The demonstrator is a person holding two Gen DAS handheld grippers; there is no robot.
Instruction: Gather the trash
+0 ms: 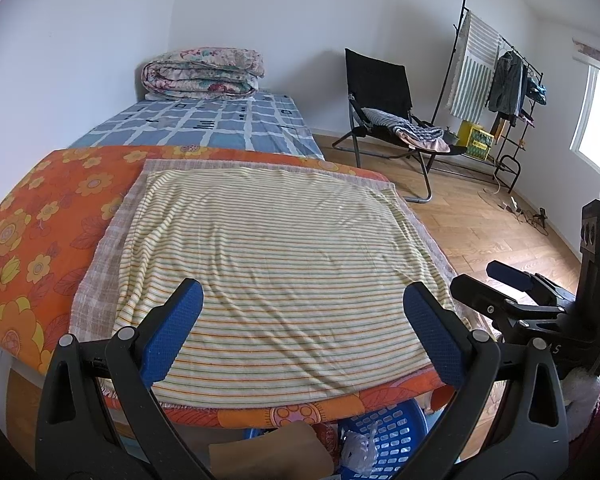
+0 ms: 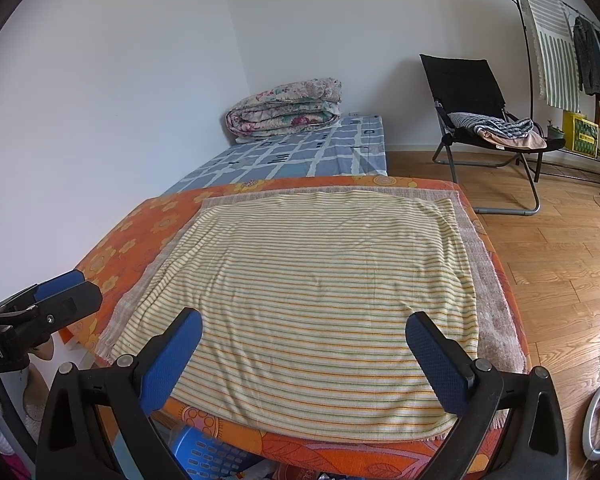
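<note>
My left gripper [image 1: 302, 300] is open and empty, held over the near edge of a striped cloth [image 1: 276, 256] on an orange flowered cover [image 1: 40, 216]. My right gripper [image 2: 304, 332] is open and empty over the same striped cloth [image 2: 316, 272]. The right gripper also shows at the right of the left wrist view [image 1: 512, 276], and the left gripper at the left of the right wrist view [image 2: 60, 288]. Below the near edge stands a blue basket [image 1: 396, 436] with a white plastic bag [image 1: 358, 450] and brown paper [image 1: 272, 456] in it. The basket also shows in the right wrist view [image 2: 208, 456].
A bed with a blue checked sheet [image 1: 208, 124] and a folded quilt [image 1: 202, 74] lies behind. A black folding chair [image 1: 384, 96] with clothes stands on the wooden floor [image 1: 484, 232]. A clothes rack [image 1: 496, 76] and cables [image 1: 520, 208] are by the window wall.
</note>
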